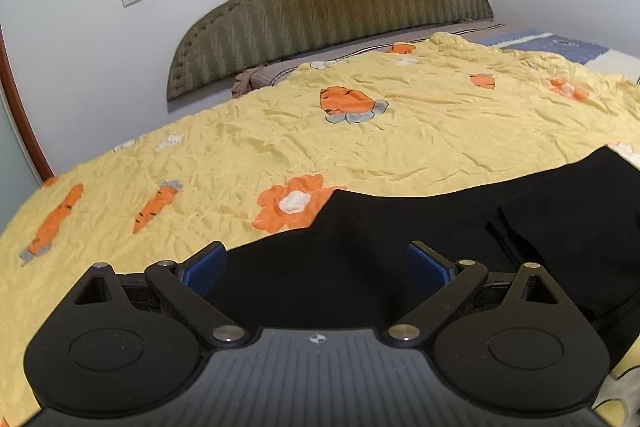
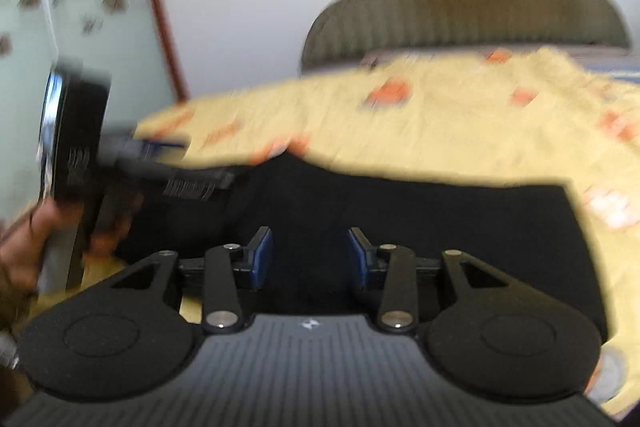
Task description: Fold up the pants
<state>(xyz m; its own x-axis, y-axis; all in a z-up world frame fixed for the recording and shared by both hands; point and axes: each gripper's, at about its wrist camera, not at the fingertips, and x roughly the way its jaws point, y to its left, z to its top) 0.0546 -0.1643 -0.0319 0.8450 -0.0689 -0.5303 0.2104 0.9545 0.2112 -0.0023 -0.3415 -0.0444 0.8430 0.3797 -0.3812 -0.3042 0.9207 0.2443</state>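
Note:
Black pants lie flat on a yellow bedspread with orange carrot and flower prints. My left gripper is open, its blue pads wide apart just above the left end of the pants. In the blurred right wrist view, the pants spread across the middle and my right gripper is open above them, nothing between its pads. The left gripper shows at the left there, held by a hand, its fingers over the pants' left edge.
A green padded headboard stands against the white wall at the far end of the bed. A striped sheet and a blue-and-white cloth lie beyond the bedspread. A glass door with a red-brown frame is at the left.

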